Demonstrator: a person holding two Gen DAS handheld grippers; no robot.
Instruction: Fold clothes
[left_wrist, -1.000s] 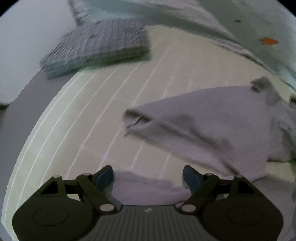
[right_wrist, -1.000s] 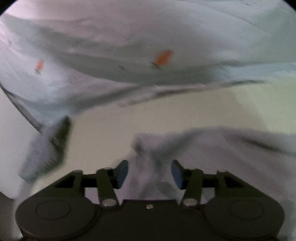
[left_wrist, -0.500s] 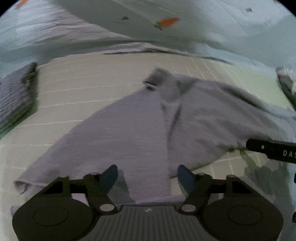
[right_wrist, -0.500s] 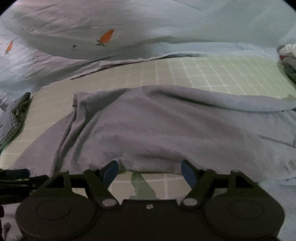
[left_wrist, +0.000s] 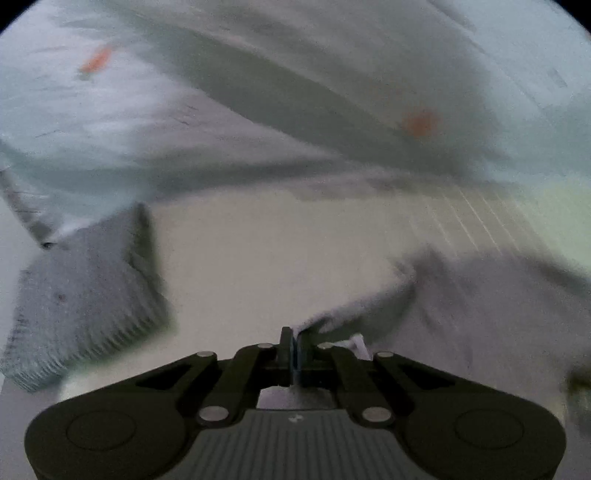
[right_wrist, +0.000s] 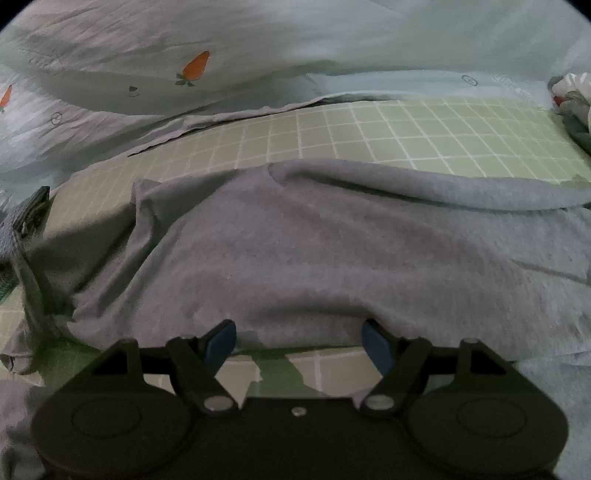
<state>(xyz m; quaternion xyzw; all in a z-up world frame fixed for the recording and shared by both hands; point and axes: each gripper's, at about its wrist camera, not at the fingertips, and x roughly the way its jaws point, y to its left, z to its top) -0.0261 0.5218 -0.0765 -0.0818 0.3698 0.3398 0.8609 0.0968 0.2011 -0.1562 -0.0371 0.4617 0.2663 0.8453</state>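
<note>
1. The surface is a bed, covered by a pale green sheet (right_wrist: 424, 129) with a grid of thin white lines.
2. A grey garment (right_wrist: 314, 251) lies spread across the middle of the sheet, rumpled, with a long fold ridge along its far edge and a sleeve trailing toward its left side.
3. Beyond the garment, along the sheet's far edge, a light blue quilt (right_wrist: 258, 44) is bunched up; it carries small orange carrot prints (right_wrist: 195, 66) and faint outline motifs too small to read.
4. Left of the garment, a folded checked cloth (left_wrist: 81, 295) rests on the sheet, apart from the garment; the right view shows only its edge.
5. Right of the garment, at the sheet's far right corner, a heap of crumpled fabric (right_wrist: 572, 99) shows white, grey and a spot of red.
6. The left view is heavily blurred; no writing or brand can be read in either view.
7. The left tongs (left_wrist: 291, 343) have just been closing and now stand together, pinching a thin edge of the garment at its left end; a small white tag (left_wrist: 356, 341) shows just beside them.
8. The right tongs (right_wrist: 297, 341) stand apart at the garment's near hem, the hem between the two blue pads (right_wrist: 221, 339), which do not press on it; bare sheet shows beneath them.
</note>
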